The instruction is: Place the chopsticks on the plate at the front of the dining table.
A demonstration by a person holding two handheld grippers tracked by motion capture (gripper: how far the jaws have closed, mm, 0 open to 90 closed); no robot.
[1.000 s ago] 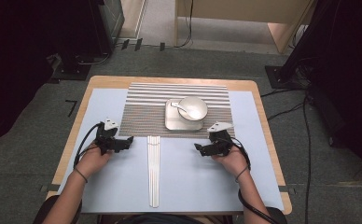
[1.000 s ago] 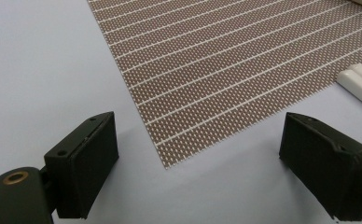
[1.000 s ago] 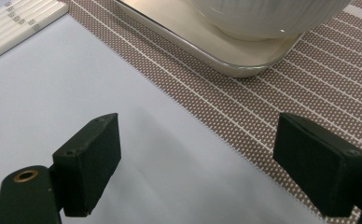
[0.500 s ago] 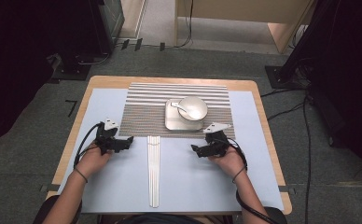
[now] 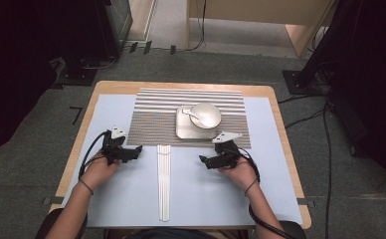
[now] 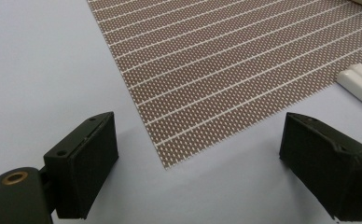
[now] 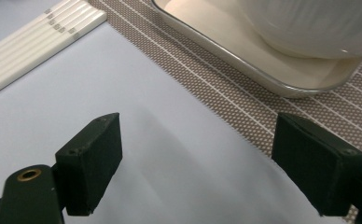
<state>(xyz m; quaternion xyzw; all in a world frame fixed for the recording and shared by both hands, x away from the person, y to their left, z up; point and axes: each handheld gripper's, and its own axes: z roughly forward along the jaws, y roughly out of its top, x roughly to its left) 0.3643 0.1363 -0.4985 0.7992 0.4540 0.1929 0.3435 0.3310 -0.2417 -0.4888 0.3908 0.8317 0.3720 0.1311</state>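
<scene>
Left gripper (image 5: 137, 149): jaws spread wide, empty, over the blue table cover (image 5: 206, 199) at the near-left corner of the striped placemat (image 5: 151, 124).
Right gripper (image 5: 203, 160): jaws spread wide, empty — pointing left, just in front of the metal tray (image 5: 183, 130).
White bowl (image 5: 205, 115): on the tray, spoon (image 5: 190, 115) inside, beyond the right gripper, apart from it.
White slatted strip (image 5: 164, 179): between both grippers, untouched.
Change: right gripper has shifted slightly left and nearer the person — left gripper unchanged.
</scene>
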